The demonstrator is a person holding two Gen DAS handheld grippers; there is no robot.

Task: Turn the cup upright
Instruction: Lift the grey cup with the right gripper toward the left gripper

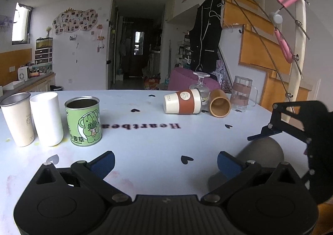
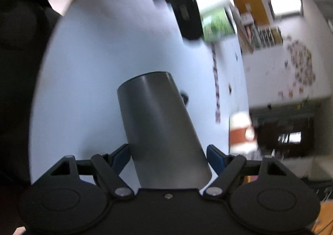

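Idling over the pale blue table's (image 1: 145,143) near edge, the left gripper (image 1: 165,164) hung wide and empty; toward the near right corner, the right gripper (image 2: 168,159) clasped the tapered dark grey cup (image 2: 160,126), apparently mid-flip. Next: wider end up, base set down.

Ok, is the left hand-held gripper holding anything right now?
No, the left hand-held gripper is open over the bare table, with nothing between its blue pads.

Motion-blurred green can (image 2: 217,23) at 1 o'clock; grey cup (image 2: 164,130) mouth hidden behind right gripper (image 2: 168,156).
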